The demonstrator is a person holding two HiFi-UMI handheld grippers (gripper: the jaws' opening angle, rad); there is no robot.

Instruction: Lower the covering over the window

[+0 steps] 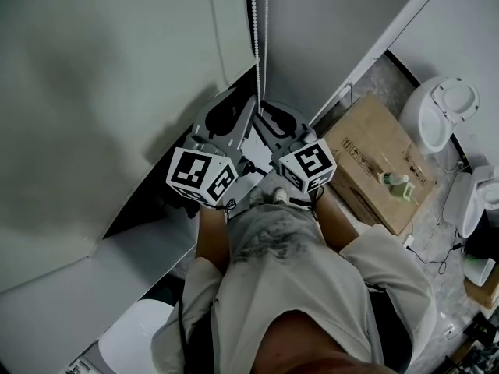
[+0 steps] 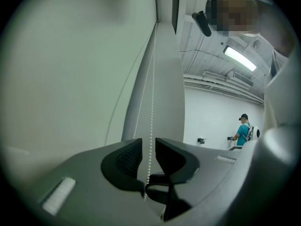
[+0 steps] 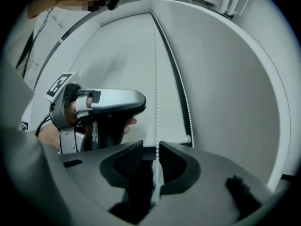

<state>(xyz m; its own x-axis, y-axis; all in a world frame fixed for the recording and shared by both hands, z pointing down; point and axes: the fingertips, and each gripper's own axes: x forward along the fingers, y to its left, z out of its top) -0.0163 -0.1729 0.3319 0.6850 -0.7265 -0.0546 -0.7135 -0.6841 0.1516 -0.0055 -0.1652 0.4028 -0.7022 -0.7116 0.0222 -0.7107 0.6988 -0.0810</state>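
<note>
The white beaded pull chain (image 1: 257,29) of the white fabric roller blind (image 1: 93,92) hangs straight down beside the blind's right edge, into the space between the two tools. The blind covers most of the window; its bottom bar (image 3: 175,140) sits about level with the tools, with a dark gap showing above the white window sill (image 1: 117,279).

The left hand-held gripper (image 2: 148,159) has its jaws only narrowly apart, with the chain running between the pads, nearer the right one. The right hand-held gripper (image 3: 157,161) shows the same narrow gap, the chain passing through it.

On the floor to the right lies a brown cardboard box (image 1: 374,162) with a small pale green bottle (image 1: 396,184) on top.
</note>
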